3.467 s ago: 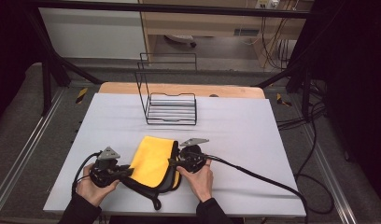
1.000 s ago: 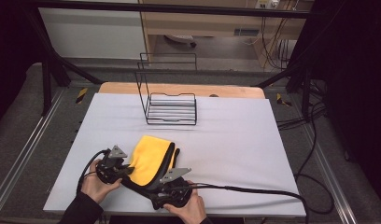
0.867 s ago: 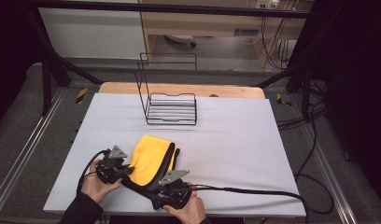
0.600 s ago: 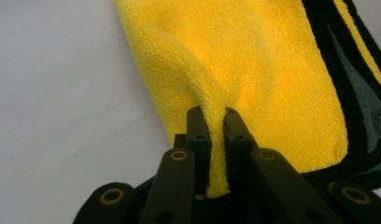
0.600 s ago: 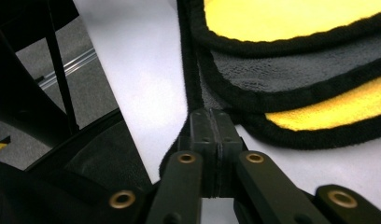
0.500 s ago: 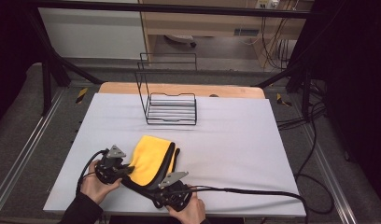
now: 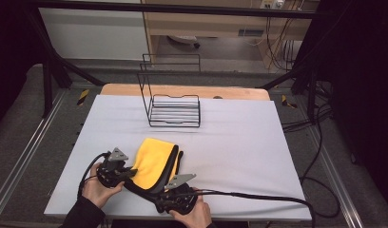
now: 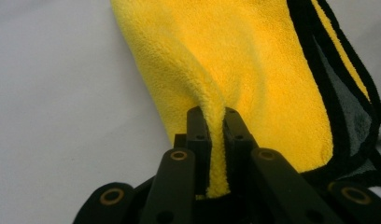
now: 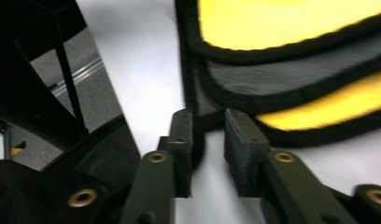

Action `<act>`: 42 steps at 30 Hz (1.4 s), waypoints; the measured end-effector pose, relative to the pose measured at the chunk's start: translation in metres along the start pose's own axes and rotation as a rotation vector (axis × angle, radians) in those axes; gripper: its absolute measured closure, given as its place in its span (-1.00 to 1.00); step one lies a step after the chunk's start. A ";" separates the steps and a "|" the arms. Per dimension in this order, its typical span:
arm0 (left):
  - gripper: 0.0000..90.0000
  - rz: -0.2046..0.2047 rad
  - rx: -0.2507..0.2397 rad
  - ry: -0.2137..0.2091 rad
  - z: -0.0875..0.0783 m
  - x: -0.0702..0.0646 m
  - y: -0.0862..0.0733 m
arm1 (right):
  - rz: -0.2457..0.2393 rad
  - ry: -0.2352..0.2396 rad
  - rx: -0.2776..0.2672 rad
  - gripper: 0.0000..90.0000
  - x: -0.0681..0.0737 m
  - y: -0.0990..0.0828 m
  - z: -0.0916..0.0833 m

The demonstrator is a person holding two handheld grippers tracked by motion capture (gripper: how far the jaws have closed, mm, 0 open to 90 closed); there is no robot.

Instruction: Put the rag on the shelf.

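Cloth (image 7: 151, 161), yellow with black edging, lies partly folded on the desk (image 7: 239, 142); left gripper (image 8: 215, 140) jaws pinch its yellow fold, right gripper (image 9: 207, 135) jaws stand narrowly parted around its black edge, so folding looks unfinished.

Black two-jaw hand grippers, dark sleeve

The matte black left gripper (image 8: 215, 140) and matte black right gripper (image 9: 207, 140) have brass-ringed pivot holes on their linkage arms, grey three-cornered top plates (image 7: 118, 154), and black trailing cables (image 7: 258, 195); a dark long sleeve (image 7: 82, 213) covers the left forearm.
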State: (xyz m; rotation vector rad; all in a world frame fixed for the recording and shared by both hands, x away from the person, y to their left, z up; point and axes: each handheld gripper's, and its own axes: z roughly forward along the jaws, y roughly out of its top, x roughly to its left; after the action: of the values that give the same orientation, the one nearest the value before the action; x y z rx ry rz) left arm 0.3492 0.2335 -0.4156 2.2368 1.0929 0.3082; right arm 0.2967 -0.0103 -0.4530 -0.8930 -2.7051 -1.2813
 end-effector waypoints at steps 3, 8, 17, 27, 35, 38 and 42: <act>0.85 0.002 0.002 0.003 0.000 0.000 0.000 | -0.044 -0.040 0.006 0.70 0.006 -0.002 0.003; 0.85 -0.004 0.001 0.001 0.000 0.000 0.000 | -0.065 -0.063 0.036 1.00 0.008 -0.001 0.001; 0.86 -0.007 -0.030 -0.042 -0.005 -0.007 0.002 | -0.046 -0.108 0.063 1.00 -0.008 0.008 -0.025; 0.85 0.041 0.009 -0.052 0.008 -0.046 -0.002 | -0.009 -0.180 0.160 1.00 -0.039 -0.005 -0.056; 0.56 0.084 -0.056 -0.045 0.001 -0.045 -0.001 | 0.027 -0.125 -0.058 0.29 -0.050 0.005 -0.061; 0.30 0.074 -0.087 -0.077 -0.004 -0.039 0.001 | 0.066 -0.148 -0.138 -0.01 -0.064 0.017 -0.062; 0.00 0.066 -0.132 -0.082 -0.013 -0.028 0.008 | 0.080 -0.189 -0.180 -0.32 -0.083 0.027 -0.060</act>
State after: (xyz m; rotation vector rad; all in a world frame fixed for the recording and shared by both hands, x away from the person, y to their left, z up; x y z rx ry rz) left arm 0.3308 0.2137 -0.3984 2.1518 0.9302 0.3051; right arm 0.3661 -0.0806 -0.4151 -1.1844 -2.6882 -1.5158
